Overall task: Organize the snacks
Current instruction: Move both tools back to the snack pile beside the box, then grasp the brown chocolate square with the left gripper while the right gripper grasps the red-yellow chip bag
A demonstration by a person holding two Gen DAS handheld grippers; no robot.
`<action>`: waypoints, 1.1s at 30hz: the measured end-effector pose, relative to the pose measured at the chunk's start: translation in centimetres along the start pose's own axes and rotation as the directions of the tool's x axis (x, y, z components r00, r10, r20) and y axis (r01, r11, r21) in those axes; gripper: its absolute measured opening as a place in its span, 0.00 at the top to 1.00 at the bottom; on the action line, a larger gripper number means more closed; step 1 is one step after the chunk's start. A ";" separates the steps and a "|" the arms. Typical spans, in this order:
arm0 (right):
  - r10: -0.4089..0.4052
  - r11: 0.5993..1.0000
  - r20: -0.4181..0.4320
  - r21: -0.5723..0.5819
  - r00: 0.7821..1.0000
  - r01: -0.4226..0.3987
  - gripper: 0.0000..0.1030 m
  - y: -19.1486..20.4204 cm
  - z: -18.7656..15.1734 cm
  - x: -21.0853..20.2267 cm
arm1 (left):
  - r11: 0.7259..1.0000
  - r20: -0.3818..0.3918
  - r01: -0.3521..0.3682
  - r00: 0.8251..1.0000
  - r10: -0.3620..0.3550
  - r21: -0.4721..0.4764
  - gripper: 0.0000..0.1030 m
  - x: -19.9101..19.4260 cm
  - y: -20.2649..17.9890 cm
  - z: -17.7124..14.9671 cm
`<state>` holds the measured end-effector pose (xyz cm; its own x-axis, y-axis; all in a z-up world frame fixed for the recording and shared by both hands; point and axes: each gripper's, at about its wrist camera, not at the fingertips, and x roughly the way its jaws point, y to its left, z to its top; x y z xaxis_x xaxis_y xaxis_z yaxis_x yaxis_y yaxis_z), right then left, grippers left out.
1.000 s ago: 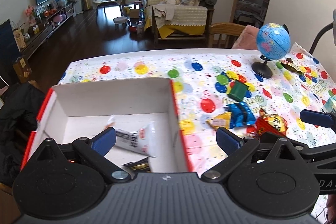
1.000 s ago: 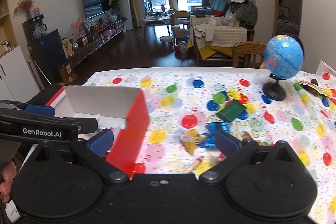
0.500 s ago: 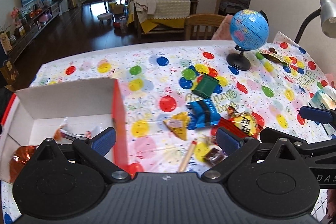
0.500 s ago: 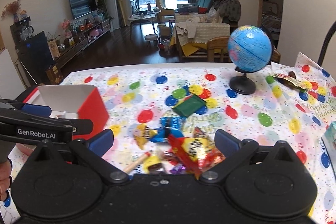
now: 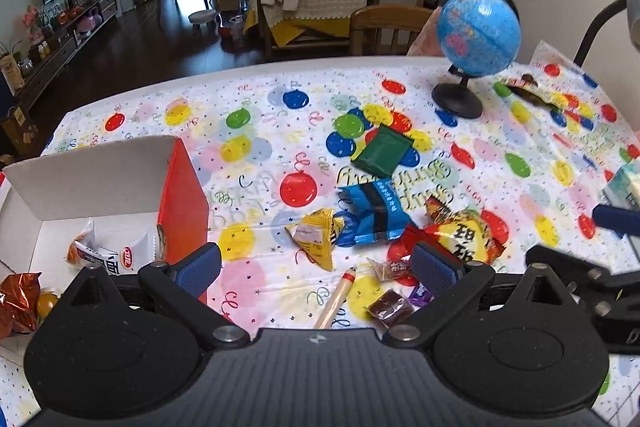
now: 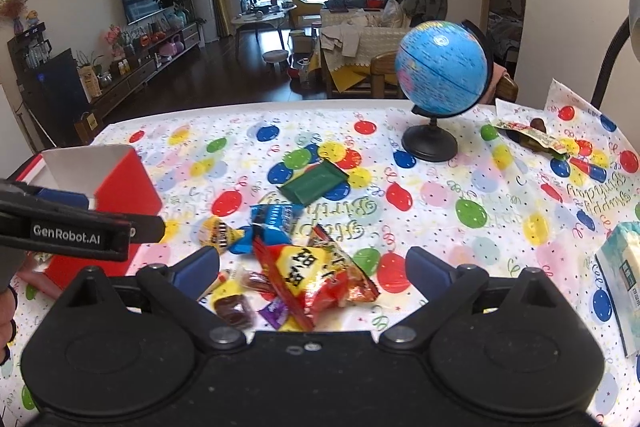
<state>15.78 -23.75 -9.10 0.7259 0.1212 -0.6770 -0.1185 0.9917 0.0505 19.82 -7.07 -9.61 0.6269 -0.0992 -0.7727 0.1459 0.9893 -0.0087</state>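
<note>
Snacks lie in a loose heap at lower centre of both wrist views, on a table (image 5: 500, 147) covered with a balloon-print cloth. Red-and-yellow crinkly bag (image 6: 316, 267) sits at centre of the right view, between the right gripper (image 6: 312, 265) fingers in the picture, jaws spread wide, nothing held. Blue packet (image 5: 370, 213) and yellow triangular packet (image 5: 318, 233) touch each other just above the left gripper (image 5: 318, 265), whose fingers also stand wide apart and empty. Green flat packet (image 5: 382, 151) lies alone, further up toward frame centre. Wooden stick (image 5: 336, 297), brown wrapped sweet (image 5: 390, 307) and purple sweet (image 6: 274, 311) sit at the heap's lower edge.

Red-sided box (image 5: 182, 195) with white interior at left of frame: contains a white wrapped bar (image 5: 116, 253) and an orange foil wrapper (image 5: 16, 297). Globe (image 6: 440, 67) on black stand at upper right. Opened wrapper (image 6: 536, 139) just right of globe. Pale tissue pack (image 6: 620, 267) at right edge.
</note>
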 end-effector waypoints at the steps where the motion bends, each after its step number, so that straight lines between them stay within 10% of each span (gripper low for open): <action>1: -0.001 1.000 -0.005 0.004 1.000 0.001 0.04 -0.3 0.1 0.3 | 1.000 -0.010 -0.004 1.000 0.004 0.004 0.01 0.4 -0.1 -0.1; 25: 0.062 0.997 -0.151 -0.025 0.987 -0.067 0.04 -0.9 0.0 8.1 | 0.991 -0.157 0.105 0.983 -0.091 0.081 0.02 6.6 -3.8 -3.5; 33: 0.049 0.998 -0.188 -0.039 0.981 -0.057 0.05 -0.7 -0.7 9.9 | 0.990 -0.201 0.119 0.974 -0.102 0.075 0.19 8.2 -4.4 -4.0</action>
<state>22.57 -23.26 -16.29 0.5785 0.1593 -0.8000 -0.1865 0.9806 0.0604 21.25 -11.81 -18.40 0.4422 -0.1756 -0.8796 0.2761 0.9597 -0.0528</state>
